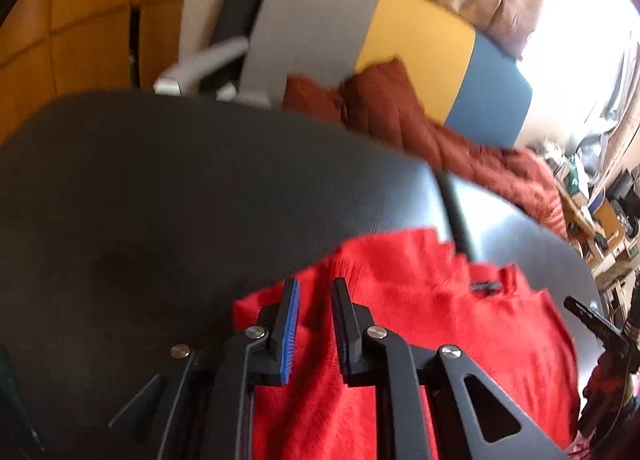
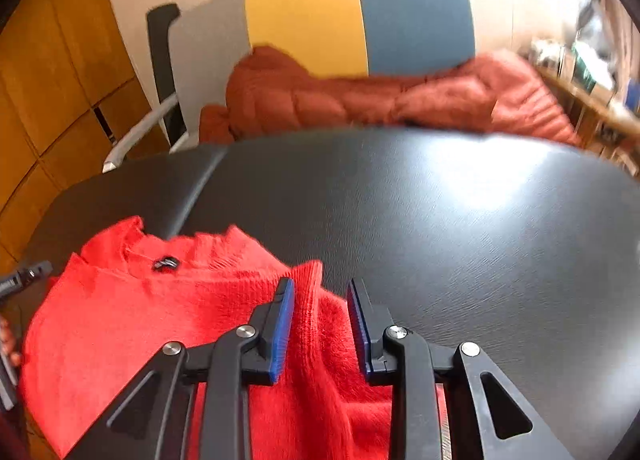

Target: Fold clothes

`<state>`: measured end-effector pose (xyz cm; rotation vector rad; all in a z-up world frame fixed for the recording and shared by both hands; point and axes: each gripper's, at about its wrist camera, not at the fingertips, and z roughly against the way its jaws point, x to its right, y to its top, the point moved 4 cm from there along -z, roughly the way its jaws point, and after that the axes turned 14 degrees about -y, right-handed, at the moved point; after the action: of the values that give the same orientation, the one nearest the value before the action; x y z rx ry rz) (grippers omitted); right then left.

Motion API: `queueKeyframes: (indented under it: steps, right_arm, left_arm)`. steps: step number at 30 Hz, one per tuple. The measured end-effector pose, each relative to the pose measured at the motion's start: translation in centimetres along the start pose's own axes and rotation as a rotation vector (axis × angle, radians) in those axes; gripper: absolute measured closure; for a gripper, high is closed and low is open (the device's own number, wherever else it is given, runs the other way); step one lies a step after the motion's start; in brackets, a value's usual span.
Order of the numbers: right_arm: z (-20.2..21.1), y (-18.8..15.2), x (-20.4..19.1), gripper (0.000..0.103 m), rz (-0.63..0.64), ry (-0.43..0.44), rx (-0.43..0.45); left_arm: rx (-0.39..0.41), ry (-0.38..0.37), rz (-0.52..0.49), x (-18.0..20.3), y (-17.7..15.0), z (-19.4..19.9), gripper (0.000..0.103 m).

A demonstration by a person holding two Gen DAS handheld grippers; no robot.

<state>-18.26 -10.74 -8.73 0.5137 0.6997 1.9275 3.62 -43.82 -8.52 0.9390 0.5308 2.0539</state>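
A red knit sweater [image 1: 432, 324] lies on the black table [image 1: 180, 200], neckline with a small dark label away from me. My left gripper [image 1: 316, 300] is over the sweater's left edge, jaws slightly apart with red fabric between them. In the right wrist view the sweater [image 2: 160, 316] fills the lower left on the table [image 2: 480, 228]. My right gripper [image 2: 320, 300] is over the sweater's right edge, jaws apart with a raised fold of fabric between them. The right gripper's tip also shows in the left wrist view [image 1: 592, 320].
A rust-red quilted jacket [image 2: 380, 100] lies beyond the table's far edge. Behind it stand grey, yellow and blue panels [image 2: 360, 16] and an office chair [image 1: 224, 44]. Wooden cabinets [image 1: 80, 20] are at left, cluttered shelves [image 1: 600, 220] at right.
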Motion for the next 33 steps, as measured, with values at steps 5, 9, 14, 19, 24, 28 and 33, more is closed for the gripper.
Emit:
queueKeyframes:
  steps: [5, 9, 14, 19, 24, 28, 33]
  right_arm:
    - [4.4, -1.4, -3.2, 0.064, 0.098, 0.084, 0.061]
    - [4.5, -4.2, -6.9, 0.06, 0.195, 0.114, 0.029]
    - [4.0, -8.5, -7.2, 0.06, 0.172, 0.126, 0.043]
    - [5.3, -11.1, -6.2, 0.06, 0.116, 0.214, 0.078]
    - [4.4, -10.5, -6.3, 0.058, 0.097, 0.248, 0.073]
    - [4.2, -9.2, -6.4, 0.049, 0.092, 0.287, 0.026]
    - [8.7, -9.7, -2.7, 0.025, 0.077, 0.428, 0.008]
  left_arm:
    - [-0.012, -0.098, -0.129, 5.3, -3.2, 1.3, 0.086]
    - [-0.104, -0.106, -0.188, 7.7, -7.3, -0.8, 0.086]
    - [-0.076, -0.156, -0.065, 5.4, -10.2, -0.6, 0.089]
    - [-0.044, -0.196, -0.042, 4.3, -12.0, 0.8, 0.095]
    - [-0.052, -0.146, -0.097, 4.4, -11.2, -0.1, 0.096]
    - [-0.084, -0.102, -0.115, 6.3, -8.8, -0.8, 0.094]
    - [-0.099, -0.198, -0.251, 11.9, -9.7, -0.5, 0.089]
